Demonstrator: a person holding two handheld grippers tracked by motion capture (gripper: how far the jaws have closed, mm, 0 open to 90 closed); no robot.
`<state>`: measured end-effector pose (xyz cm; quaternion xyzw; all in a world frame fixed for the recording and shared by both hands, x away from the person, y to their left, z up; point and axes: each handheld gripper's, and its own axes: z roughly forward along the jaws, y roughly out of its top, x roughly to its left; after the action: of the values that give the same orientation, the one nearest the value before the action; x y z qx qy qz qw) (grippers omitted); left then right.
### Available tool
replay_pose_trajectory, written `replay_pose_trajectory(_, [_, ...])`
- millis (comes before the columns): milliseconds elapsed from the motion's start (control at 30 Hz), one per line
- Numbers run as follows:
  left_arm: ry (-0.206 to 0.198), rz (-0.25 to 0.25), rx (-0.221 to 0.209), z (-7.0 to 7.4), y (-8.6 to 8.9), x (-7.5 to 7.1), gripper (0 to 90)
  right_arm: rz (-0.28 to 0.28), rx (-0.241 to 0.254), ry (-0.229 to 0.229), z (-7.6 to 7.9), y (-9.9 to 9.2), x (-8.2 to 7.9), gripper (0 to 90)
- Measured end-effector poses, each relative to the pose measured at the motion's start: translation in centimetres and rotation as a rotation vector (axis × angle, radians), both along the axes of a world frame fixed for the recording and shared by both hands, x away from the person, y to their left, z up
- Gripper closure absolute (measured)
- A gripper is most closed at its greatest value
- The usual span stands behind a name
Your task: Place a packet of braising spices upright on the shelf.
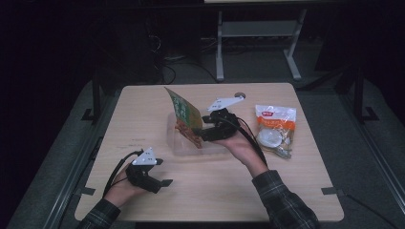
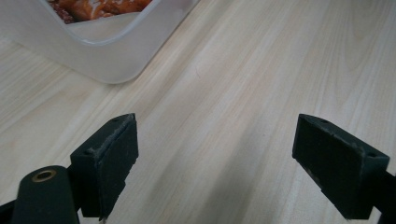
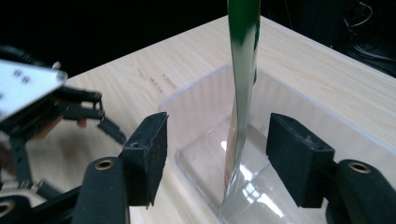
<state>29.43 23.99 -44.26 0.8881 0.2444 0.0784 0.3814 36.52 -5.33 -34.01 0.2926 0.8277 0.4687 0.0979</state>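
Clear plastic tub (image 1: 177, 143) holds upright snack packet (image 1: 184, 116); right claw (image 3: 219, 154) apart around it, unclamped. Left claw (image 2: 215, 158) apart, idle. Risk: unsupported packet topples out.

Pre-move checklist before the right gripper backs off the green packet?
1. Right gripper jaws off the green packet: ok, gaps on both sides.
2. Packet's lower end inside the clear container: ok.
3. Packet settled: not ok, it stands on edge, top above the rim.
4. Left gripper open, holding nothing: ok.
5. Left gripper apart from the container: ok.
6. Orange-and-white packet out of the way: ok.
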Motion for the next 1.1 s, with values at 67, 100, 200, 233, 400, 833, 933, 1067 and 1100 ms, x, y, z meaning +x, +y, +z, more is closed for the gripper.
replay_pose_trajectory(67, [-0.005, 0.002, 0.006, 0.2, 0.1, 0.1, 14.3, 0.01, 0.001, -0.004, -0.3, -0.9, -0.7, 37.3])
replay_pose_trajectory(100, [-0.01, 0.008, 0.007, 0.3, 0.1, 0.1, 14.4, 0.011, -0.001, -0.006, -0.3, -1.1, -0.9, 37.3])
replay_pose_trajectory(200, [-0.003, 0.012, 0.012, 0.3, 0.2, 0.2, 14.4, 0.014, -0.005, -0.011, -0.7, -2.0, -1.6, 37.3])
replay_pose_trajectory(233, [0.009, 0.018, 0.004, 0.3, 0.2, 0.2, 14.4, 0.021, -0.008, -0.015, -0.9, -2.2, -1.8, 37.3])
replay_pose_trajectory(400, [0.011, 0.002, 0.022, 0.2, 0.0, 0.1, 14.3, 0.047, -0.027, -0.004, -2.4, -3.5, -3.3, 37.0])
replay_pose_trajectory(833, [0.009, -0.003, 0.013, 0.0, -0.3, -0.1, 14.3, 0.029, -0.071, 0.055, -5.1, -6.5, -5.9, 36.2])
replay_pose_trajectory(933, [0.003, -0.011, 0.022, 0.2, -0.3, -0.1, 14.3, 0.033, -0.097, 0.035, -5.6, -7.3, -7.0, 34.9])
replay_pose_trajectory(1067, [-0.005, -0.019, 0.027, 0.3, -0.3, -0.2, 14.3, 0.029, -0.104, 0.033, -6.1, -8.5, -8.0, 33.7])
replay_pose_trajectory(1100, [-0.011, -0.025, 0.032, 0.3, -0.3, -0.2, 14.3, 0.021, -0.105, 0.032, -6.3, -9.0, -8.1, 33.8])
